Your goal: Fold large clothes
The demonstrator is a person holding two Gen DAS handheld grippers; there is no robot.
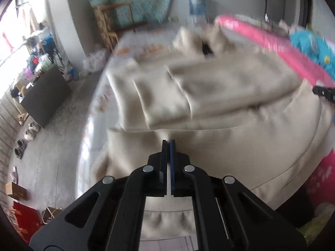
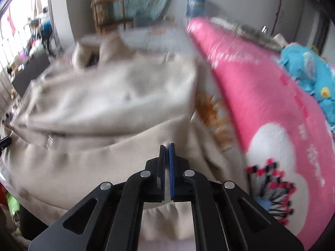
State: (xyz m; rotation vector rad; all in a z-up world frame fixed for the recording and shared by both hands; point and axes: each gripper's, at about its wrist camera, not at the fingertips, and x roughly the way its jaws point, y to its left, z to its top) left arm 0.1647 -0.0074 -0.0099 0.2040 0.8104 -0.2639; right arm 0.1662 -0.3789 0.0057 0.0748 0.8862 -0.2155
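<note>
A bed (image 1: pixel 129 41) with a pale printed sheet fills most of both views. Spread over its near half lies a large cream sweatshirt (image 1: pixel 230 138), hem nearest the cameras; both sleeves are folded across the chest, and the hood (image 1: pixel 194 39) lies at the far end. A pink blanket (image 2: pixel 261 96) with white patches runs along the right side of the bed, just beside the sweatshirt, with a blue garment (image 2: pixel 303 71) on its far right part. A teal cloth (image 1: pixel 146 0) hangs on the far wall behind a wooden chair (image 1: pixel 117 21). On the floor to the left stand a dark board (image 1: pixel 46 96) and a row of shoes (image 1: pixel 25 138).

The left gripper (image 1: pixel 168 141) hangs over the near left part of the sweatshirt's body, jaws closed together; the fabric lies beneath them, and whether any is pinched cannot be told. The right gripper (image 2: pixel 166 145) hangs over the near right part of the body, jaws likewise closed, with a thin gap lower between the fingers; a grip on cloth cannot be told. Both views are motion-blurred.
</note>
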